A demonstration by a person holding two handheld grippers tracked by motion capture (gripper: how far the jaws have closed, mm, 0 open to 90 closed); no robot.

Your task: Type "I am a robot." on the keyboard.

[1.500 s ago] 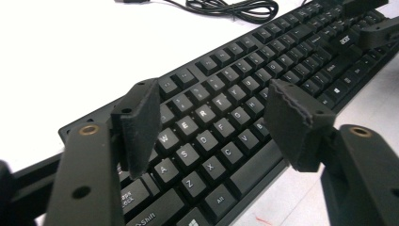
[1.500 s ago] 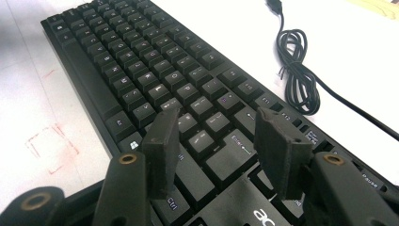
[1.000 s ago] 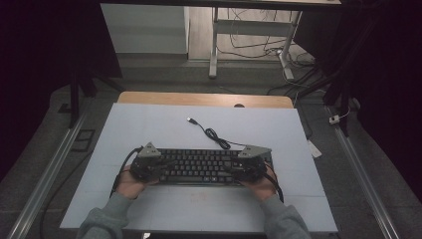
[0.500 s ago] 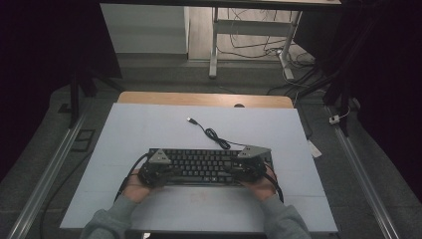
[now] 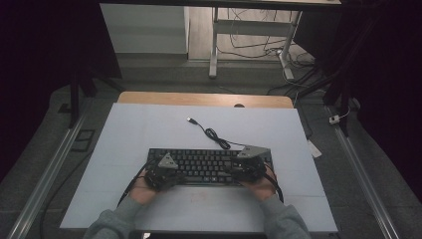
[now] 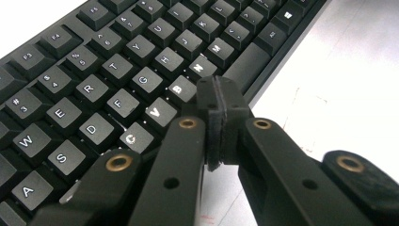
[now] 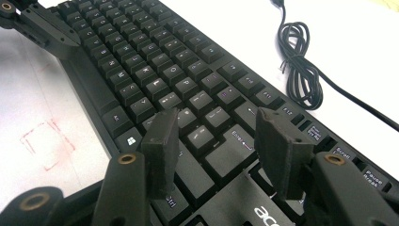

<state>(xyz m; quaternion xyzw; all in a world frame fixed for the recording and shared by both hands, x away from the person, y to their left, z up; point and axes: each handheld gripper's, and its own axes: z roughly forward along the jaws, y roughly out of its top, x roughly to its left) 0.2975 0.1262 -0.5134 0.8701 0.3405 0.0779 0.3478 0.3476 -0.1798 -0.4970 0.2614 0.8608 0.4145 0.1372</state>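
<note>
1. High view: a black keyboard (image 5: 209, 166) lies flat in the lower middle of the frame on the pale table (image 5: 149, 129), long side running left to right.
2. Its cable (image 5: 214, 135) leaves the far edge right of centre, bunches into a small coil, then runs up to a plug lying loose on the table in mid-frame.
3. Left gripper (image 5: 164, 174) sits over the lower left part of the keyboard, with the person's hand behind it and a grey sleeve entering from the bottom edge.
4. Left gripper view: the left gripper (image 6: 217, 101) has its jaws clenched, pad faces pressed flat together with nothing between them. The tip stands low over the bottom letter row, just by the B key and the left end of the space bar; whether it touches a key cannot be told.
5. Right gripper (image 5: 250, 167) sits over the lower right part of the keyboard in the high view.
6. Right gripper view: the right gripper (image 7: 219, 141) has its jaws released and standing well apart, hovering over the keys around Enter in the lower centre of the frame. The pads clamp nothing.
7. Same view: the keyboard (image 7: 155, 70) stretches toward the upper left, the left gripper (image 7: 33, 21) shows at the upper left corner, and the coiled cable (image 7: 299, 66) lies at the upper right.
8. Faint red marks show on the table (image 7: 42, 141) at the left of that frame.
</note>
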